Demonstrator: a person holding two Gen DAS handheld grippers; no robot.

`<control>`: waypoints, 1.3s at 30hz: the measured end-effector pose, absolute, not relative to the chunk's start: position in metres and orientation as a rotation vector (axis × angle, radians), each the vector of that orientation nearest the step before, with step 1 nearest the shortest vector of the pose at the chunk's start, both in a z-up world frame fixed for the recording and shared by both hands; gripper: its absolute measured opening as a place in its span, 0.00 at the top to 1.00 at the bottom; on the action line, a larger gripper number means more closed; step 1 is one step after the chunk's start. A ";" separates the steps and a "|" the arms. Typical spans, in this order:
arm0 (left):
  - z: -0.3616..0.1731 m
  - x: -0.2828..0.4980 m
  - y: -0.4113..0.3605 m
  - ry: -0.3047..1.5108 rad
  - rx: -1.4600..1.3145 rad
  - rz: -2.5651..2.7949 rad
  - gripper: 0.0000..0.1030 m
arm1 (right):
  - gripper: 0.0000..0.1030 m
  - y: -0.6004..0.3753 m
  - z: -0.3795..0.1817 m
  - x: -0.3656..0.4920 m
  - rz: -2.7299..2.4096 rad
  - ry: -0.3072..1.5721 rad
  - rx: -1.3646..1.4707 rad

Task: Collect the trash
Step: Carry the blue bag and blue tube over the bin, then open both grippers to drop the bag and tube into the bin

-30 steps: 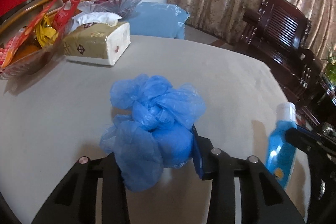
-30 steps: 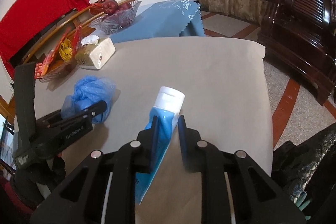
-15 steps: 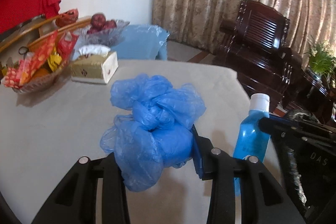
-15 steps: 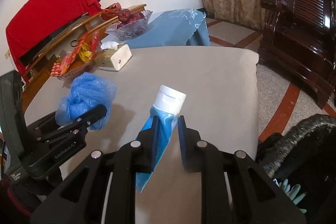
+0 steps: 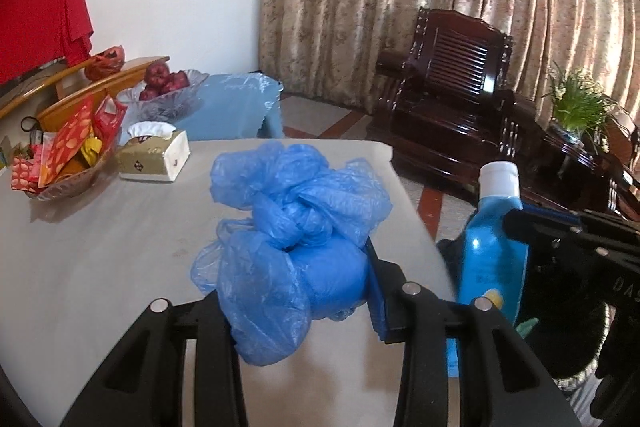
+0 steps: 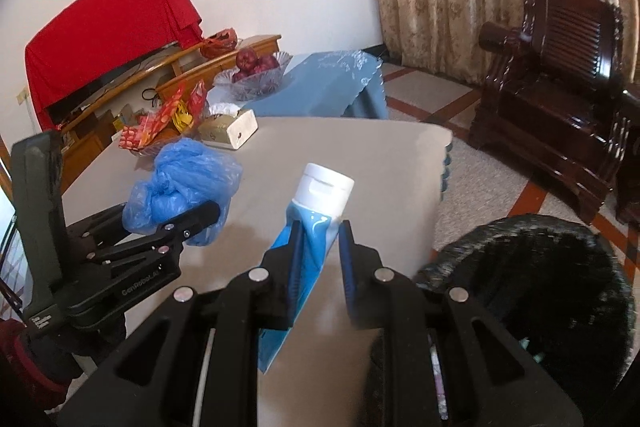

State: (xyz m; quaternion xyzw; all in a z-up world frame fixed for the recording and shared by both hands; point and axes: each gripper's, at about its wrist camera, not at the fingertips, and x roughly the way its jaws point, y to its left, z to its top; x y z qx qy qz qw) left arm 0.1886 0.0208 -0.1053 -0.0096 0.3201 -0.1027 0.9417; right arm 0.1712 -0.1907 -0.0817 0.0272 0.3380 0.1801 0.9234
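Observation:
My left gripper (image 5: 300, 279) is shut on a crumpled blue plastic bag (image 5: 296, 227), held in the air over the grey table (image 5: 100, 247). The same bag (image 6: 180, 187) and left gripper (image 6: 188, 223) show at the left of the right wrist view. My right gripper (image 6: 320, 239) is shut on a blue tube with a white cap (image 6: 320, 203), cap pointing away; that tube (image 5: 492, 243) appears at the right of the left wrist view. A black-lined trash bin (image 6: 532, 287) stands on the floor just past the table's right edge.
At the table's far left sit a tissue box (image 5: 154, 157), a snack basket (image 5: 68, 163) and a glass bowl of red fruit (image 5: 164, 91). A blue-draped stool (image 5: 236, 111) stands behind. A dark wooden armchair (image 5: 448, 107) and a potted plant (image 5: 576, 107) lie to the right.
Both grippers have risen and swung right with their loads. The table has dropped lower in view, and the trash bin has come into view at the right.

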 end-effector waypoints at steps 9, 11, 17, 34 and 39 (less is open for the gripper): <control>-0.077 0.163 -0.008 0.588 -0.017 -0.264 0.63 | 0.84 -0.226 -0.052 0.125 0.329 0.619 0.031; -0.072 0.158 -0.017 0.575 -0.016 -0.281 0.63 | 0.84 -0.234 -0.047 0.117 0.318 0.608 0.025; -0.063 0.149 -0.045 0.558 -0.011 -0.344 0.63 | 0.84 -0.262 -0.037 0.092 0.260 0.580 0.012; -0.076 0.149 -0.154 0.560 0.053 -0.555 0.63 | 0.84 -0.361 -0.064 0.070 0.042 0.616 0.044; -0.096 0.161 -0.185 0.592 0.068 -0.599 0.63 | 0.84 -0.384 -0.084 0.076 0.008 0.652 0.058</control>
